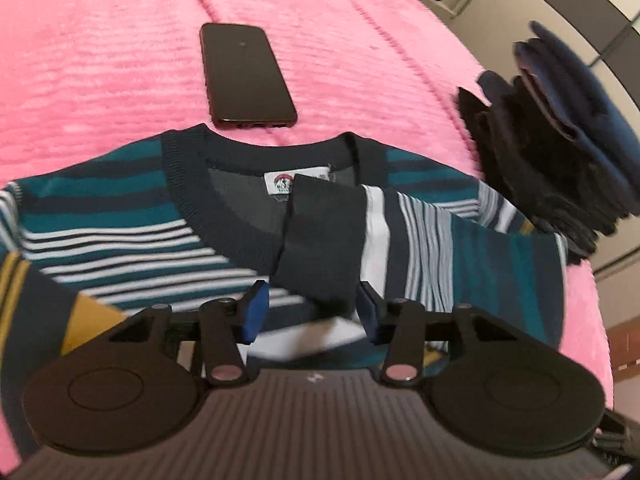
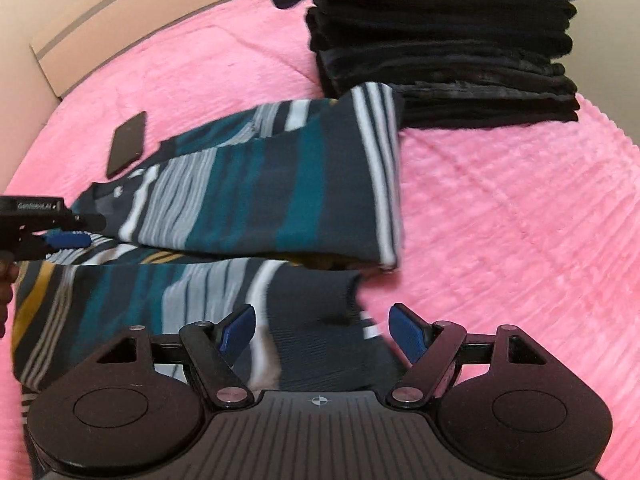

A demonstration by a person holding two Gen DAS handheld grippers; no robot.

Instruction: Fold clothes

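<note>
Folding, as the scene stands: a striped sweater lies on a bed, both sleeves drawn in over its body.
Pink blanket (image 1: 100,60): the soft, ribbed working surface under both grippers; cloth may drag on it, so lift rather than slide.
Striped sweater (image 1: 120,216): directly ahead of and below the left gripper, neck opening away from it, chest flat; in the right wrist view its body runs off to the left of the right gripper.
Dark stack (image 2: 448,48): folded dark clothes, ahead of the right gripper and touching the far edge of the sweater; keep any fold from sweeping into it.
Folded-in sleeve (image 1: 432,220): crosses the chest from the right, its dark cuff (image 1: 320,236) lying just ahead of the left gripper's fingers.
Near sleeve (image 2: 224,292): lies across ahead of the right gripper, cuff end between its fingers.
Phone (image 1: 246,74): beyond the collar, close to it but apart.
Left gripper (image 1: 310,306): released, jaws apart with the cuff's end lying between them, no bite on it.
Right gripper (image 2: 322,330): released, jaws wide over dark cloth.
Judgement: sleeves look placed; a clean fold wants them flat and square, the stripes aligned.
</note>
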